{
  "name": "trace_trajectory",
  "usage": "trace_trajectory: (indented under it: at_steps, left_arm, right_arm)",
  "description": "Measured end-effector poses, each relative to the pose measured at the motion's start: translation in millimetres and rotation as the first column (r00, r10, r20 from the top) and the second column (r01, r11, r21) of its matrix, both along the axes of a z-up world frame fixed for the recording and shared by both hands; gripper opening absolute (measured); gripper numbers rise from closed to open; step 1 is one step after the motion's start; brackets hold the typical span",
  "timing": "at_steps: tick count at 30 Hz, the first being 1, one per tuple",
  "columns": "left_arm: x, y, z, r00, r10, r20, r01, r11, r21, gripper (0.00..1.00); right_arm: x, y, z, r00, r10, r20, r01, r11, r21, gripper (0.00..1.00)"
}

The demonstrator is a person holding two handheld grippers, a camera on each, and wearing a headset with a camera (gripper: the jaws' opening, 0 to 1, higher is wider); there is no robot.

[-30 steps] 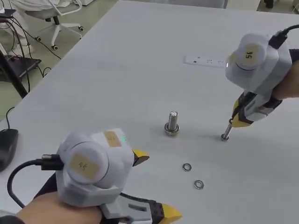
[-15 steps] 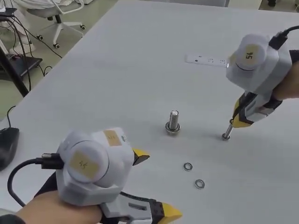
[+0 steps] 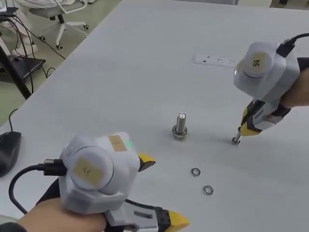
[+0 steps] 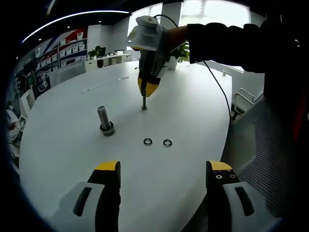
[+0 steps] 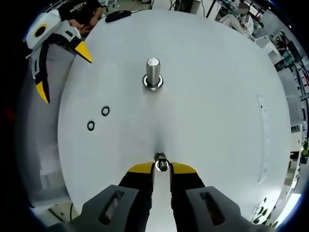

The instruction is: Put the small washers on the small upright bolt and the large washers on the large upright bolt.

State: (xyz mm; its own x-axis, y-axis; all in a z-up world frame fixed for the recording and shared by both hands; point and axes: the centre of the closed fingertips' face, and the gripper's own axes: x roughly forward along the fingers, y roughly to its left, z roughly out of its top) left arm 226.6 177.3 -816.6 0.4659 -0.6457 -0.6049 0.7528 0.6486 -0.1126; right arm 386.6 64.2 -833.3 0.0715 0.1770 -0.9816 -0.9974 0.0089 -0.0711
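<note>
**Head view**
- left gripper (image 3: 161,192): at the near edge of the table (image 3: 145,72), left side. Jaws spread wide, nothing between them.
- right gripper (image 3: 245,129): right side, tips pointing down, pressed in on the top of the small bolt (image 3: 236,139).
- large bolt (image 3: 180,125): upright mid-table, left of the small bolt and well apart from it. There is a ring at its base.
- washer A (image 3: 195,172): lies flat between the bolts and the near edge.
- washer B (image 3: 208,190): just beside A on the near-edge side, not touching it.
- power strip (image 3: 215,60): toward the far edge.
- mouse (image 3: 8,151): at the left edge.

**Left gripper view**
- left gripper (image 4: 164,166): jaws far apart, bare table between them.
- washer A (image 4: 147,141), washer B (image 4: 167,142): side by side ahead of the jaws.
- large bolt (image 4: 104,121): beyond the washers, to the left.
- right gripper (image 4: 147,89): vertical over the small bolt (image 4: 144,102).

**Right gripper view**
- right gripper (image 5: 161,168): tips nearly together, pinching the small bolt (image 5: 161,159).
- large bolt (image 5: 153,72): straight ahead.
- washer A (image 5: 105,111), washer B (image 5: 91,126): off to the left.
- left gripper (image 5: 63,71): at the table edge, agape.
</note>
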Motion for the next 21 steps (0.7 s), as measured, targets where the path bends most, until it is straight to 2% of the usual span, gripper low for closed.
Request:
trace_trajectory:
  at_steps: [12,21]
  left_arm:
    - [0.0,0.6,-1.2,1.000,0.002,-0.006,-0.002,1.000,0.000,0.71]
    - [-0.5,-0.2,-1.9,1.000,0.000,-0.009,0.000,1.000,0.000,0.71]
  right_arm:
    - [-1.4,-1.4,-21.1,1.000,-0.013,-0.022,0.013,1.000,-0.007,0.14]
    - [-2.0,-1.6,-30.6,1.000,-0.017,-0.023,0.016,1.000,-0.009,0.14]
